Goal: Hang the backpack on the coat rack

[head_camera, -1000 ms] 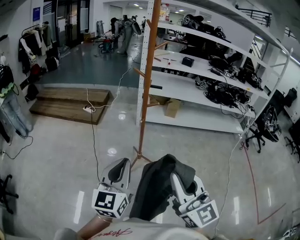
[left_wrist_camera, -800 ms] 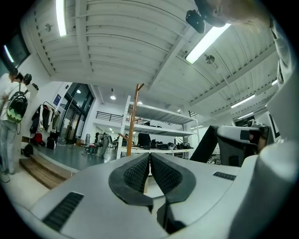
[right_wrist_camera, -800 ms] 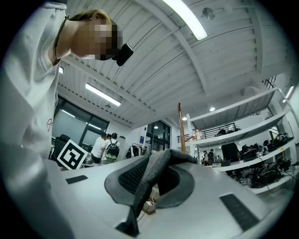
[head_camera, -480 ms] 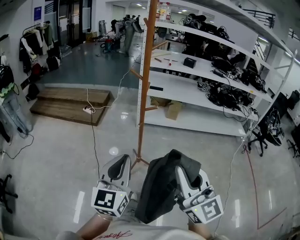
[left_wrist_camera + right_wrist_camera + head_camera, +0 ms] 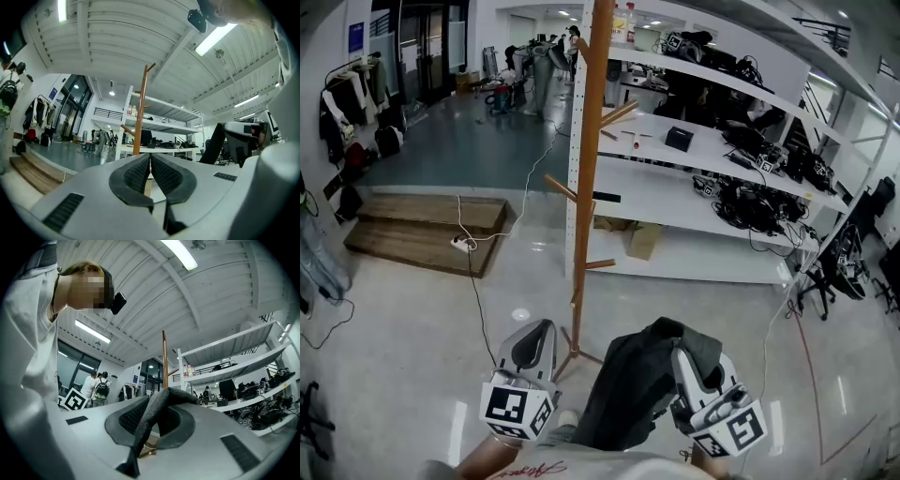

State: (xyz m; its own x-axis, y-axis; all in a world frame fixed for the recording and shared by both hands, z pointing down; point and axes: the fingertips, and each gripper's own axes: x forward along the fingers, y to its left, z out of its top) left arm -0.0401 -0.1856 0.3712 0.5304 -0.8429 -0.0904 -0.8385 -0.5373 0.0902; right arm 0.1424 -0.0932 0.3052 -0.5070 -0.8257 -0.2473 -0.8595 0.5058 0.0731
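Since the earlier frames, both grippers have been carried forward over the floor. The foot of the coat rack, which was well apart from them a second ago, is now seen just ahead of them in the head view.

Nearest the camera, the left gripper is held low at the left. Its jaws are drawn together with nothing between them. In the left gripper view the ribbed pads are seen to meet at their tips.

Beside it, the right gripper is closed on the backpack. In the right gripper view a dark grey strap is pinched between the jaws and laid over the tip of one of them. The body of the backpack hangs between the two grippers, clear of the coat rack and on none of its pegs.

Beyond the grippers, the coat rack is shown as an upright wooden pole with short pegs slanting upward. It also rises above the jaws in each gripper view.

Behind the pole stands white shelving loaded with dark equipment, and a cardboard box rests at its lowest level. Farther left, a low wooden platform lies on the floor, and a white cable trails from it toward the camera.
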